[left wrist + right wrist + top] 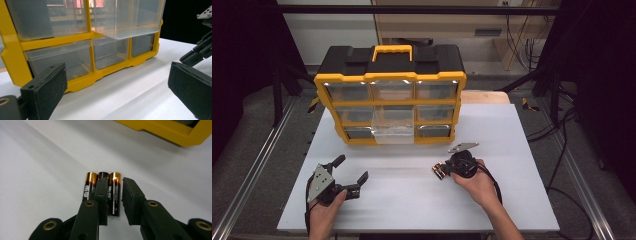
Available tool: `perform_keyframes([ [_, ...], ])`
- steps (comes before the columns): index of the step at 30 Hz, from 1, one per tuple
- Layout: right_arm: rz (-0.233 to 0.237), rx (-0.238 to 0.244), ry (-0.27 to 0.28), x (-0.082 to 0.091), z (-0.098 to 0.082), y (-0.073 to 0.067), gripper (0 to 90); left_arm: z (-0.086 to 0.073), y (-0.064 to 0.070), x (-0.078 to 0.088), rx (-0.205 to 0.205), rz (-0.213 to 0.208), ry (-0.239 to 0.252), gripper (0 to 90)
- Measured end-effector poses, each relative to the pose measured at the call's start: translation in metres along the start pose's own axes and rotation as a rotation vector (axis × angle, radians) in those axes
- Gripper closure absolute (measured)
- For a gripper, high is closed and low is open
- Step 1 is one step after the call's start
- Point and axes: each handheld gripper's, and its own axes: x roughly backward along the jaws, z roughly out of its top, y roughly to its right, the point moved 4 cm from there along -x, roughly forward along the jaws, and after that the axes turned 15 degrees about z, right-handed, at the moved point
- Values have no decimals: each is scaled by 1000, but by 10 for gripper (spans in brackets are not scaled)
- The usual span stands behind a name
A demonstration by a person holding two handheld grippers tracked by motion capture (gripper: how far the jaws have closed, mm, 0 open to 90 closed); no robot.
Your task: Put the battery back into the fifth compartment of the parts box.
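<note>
On the white table point(412, 200), right hand point(477, 182) angles its gripper point(115, 192) low with jaws clenched on one of three batteries point(114, 192), label print unreadable, near the yellow organizer point(389, 100); left gripper point(349, 175) rests released.

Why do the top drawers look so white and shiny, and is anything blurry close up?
High view: lamp glare whitens the top drawer fronts of the organizer; the room around is dark. Left gripper view: the near claw pads are soft, the clear drawer reflects lights. Right gripper view: the batteries are sharp with glinting gold ends.
</note>
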Motion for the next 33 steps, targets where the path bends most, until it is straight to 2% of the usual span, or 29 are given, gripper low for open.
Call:
perform_keyframes([
  [2,1,4,-9,-1,-1,-1,749,0,0,0,0,1,-1,22],
  [5,-29,14,-21,-1,-2,1,760,0,0,0,2,2,1,22],
  [6,-27,14,-21,-2,-2,1,762,0,0,0,2,0,0,22],
  [11,-30,-11,-45,-7,-5,6,762,0,1,0,-1,-4,-1,22],
  [13,-25,-25,-41,-8,-6,7,764,0,1,-1,-2,-5,-3,22],
  [16,-26,-21,-32,-10,-7,9,765,0,1,-1,-1,-5,-3,22],
  [20,2,-60,18,-8,-11,13,768,-1,2,-1,-4,-4,-7,22],
  [22,-30,-40,18,-6,-11,13,769,0,1,-1,-2,-3,-4,22],
  [26,-51,-14,122,13,0,8,769,-1,0,-1,2,0,-6,22],
  [30,-70,55,221,38,23,-7,769,-1,0,-1,3,1,-6,22],
  [33,-71,115,287,58,46,-24,769,-1,0,-1,5,2,-7,22],
])
